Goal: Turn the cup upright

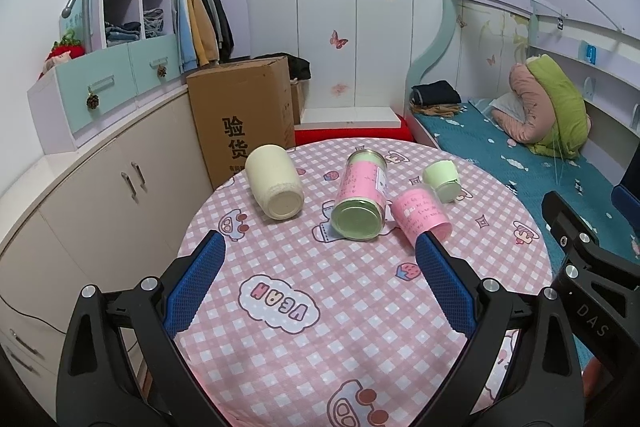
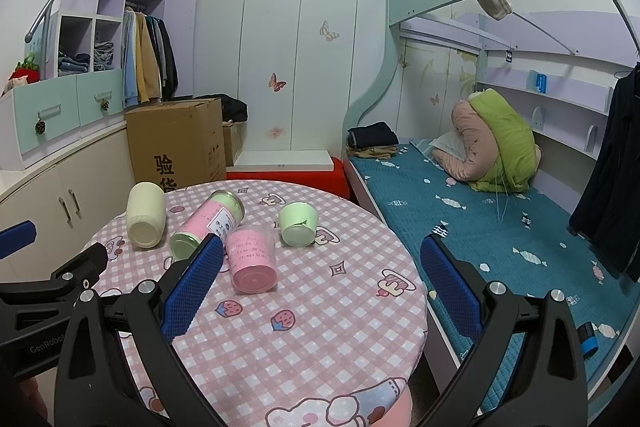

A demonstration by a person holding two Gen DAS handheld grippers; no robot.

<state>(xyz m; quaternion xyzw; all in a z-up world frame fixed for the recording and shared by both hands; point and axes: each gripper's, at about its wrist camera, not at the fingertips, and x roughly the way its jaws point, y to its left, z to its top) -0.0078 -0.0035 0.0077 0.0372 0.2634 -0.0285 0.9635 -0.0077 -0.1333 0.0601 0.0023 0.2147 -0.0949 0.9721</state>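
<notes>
Several cups stand or lie upside down on a round table with a pink checked cloth. A cream cup, a tall pink-and-green jar, a pink cup and a small green cup all show their bases. My left gripper is open and empty, short of the cups. My right gripper is open and empty, near the pink cup.
A cardboard box stands behind the table beside beige cabinets. A bed with a teal cover and pillows lies to the right. The right gripper's body shows at the left wrist view's right edge.
</notes>
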